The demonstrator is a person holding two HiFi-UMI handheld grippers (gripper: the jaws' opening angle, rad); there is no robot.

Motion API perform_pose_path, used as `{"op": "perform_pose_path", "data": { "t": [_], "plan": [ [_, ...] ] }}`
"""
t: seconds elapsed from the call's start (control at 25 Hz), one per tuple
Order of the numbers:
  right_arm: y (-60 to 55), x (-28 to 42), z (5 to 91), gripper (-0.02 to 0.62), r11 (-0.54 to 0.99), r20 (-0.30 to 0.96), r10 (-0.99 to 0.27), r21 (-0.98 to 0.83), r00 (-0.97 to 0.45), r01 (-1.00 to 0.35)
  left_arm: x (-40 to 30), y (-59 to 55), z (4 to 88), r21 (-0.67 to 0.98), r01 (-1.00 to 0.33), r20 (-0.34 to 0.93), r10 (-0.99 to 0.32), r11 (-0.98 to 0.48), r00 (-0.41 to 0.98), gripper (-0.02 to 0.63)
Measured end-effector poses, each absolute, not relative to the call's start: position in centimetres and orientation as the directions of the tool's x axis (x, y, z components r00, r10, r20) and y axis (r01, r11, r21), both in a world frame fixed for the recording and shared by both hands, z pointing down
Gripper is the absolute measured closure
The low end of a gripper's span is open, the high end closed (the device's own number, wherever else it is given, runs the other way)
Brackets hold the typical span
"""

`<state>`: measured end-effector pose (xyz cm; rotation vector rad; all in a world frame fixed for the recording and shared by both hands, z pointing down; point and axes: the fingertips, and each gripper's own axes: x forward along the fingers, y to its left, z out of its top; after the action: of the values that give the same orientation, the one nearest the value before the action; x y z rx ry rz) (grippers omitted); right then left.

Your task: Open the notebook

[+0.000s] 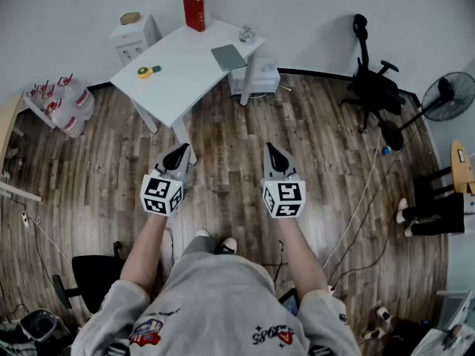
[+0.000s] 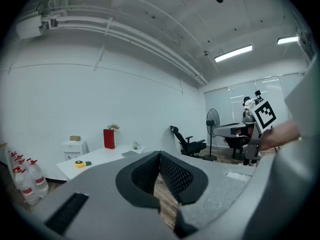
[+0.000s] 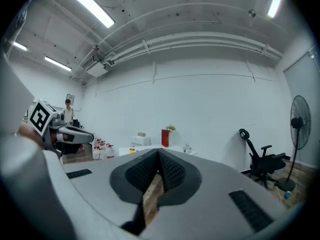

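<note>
A grey closed notebook (image 1: 228, 56) lies flat on the far right part of the white table (image 1: 178, 69); in the left gripper view the notebook (image 2: 131, 153) shows small, just left of the jaw tips. Both grippers hang over the wooden floor, well short of the table. My left gripper (image 1: 180, 149) points level toward the table, its jaws closed tip to tip with nothing between them (image 2: 159, 154). Beside it, my right gripper (image 1: 272, 148) is held the same way, also shut and empty (image 3: 159, 152).
On the table stand a red box (image 1: 194, 12) and a yellow tape measure (image 1: 146, 71). A white cabinet (image 1: 133, 37) and water bottles (image 1: 63, 99) are at the left, an office chair (image 1: 371, 87) and a fan (image 1: 445, 99) at the right. Cables run across the floor.
</note>
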<state>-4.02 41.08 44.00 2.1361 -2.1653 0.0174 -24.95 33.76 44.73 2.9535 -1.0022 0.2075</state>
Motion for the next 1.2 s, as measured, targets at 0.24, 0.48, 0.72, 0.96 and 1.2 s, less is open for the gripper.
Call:
{"op": "perform_pose_path", "data": {
  "t": [0.24,0.48,0.72,0.96,1.2],
  "plan": [
    [42.0,-4.0,43.6,0.581,0.019,0.062,-0.998,0.018,-0.018,-1.0,-25.0,35.2,45.6,-0.002,-0.604,0.15,-0.597,-0.797,0.788,0.601],
    [42.0,-3.6,43.6,0.465,0.029,0.067,-0.997,0.028,-0.027,-0.999,-24.7,35.4,45.8,0.003,-0.601,0.157,-0.594,-0.799,0.789,0.601],
    [42.0,-3.5,44.5,0.265,0.018,0.07,-0.997,0.089,-0.012,-0.996,-24.4,35.5,45.8,0.006,-0.609,0.159,-0.6,-0.793,0.784,0.601],
    [42.5,-3.2,45.5,0.233,0.001,0.095,-0.995,0.097,0.008,-0.995,-25.0,36.4,47.2,0.024,-0.627,0.182,-0.613,-0.778,0.768,0.601],
    [41.6,-2.8,46.3,0.255,0.007,0.113,-0.994,0.12,0.006,-0.993,-25.2,35.5,48.3,0.041,-0.643,0.202,-0.624,-0.765,0.755,0.601]
  ]
}}
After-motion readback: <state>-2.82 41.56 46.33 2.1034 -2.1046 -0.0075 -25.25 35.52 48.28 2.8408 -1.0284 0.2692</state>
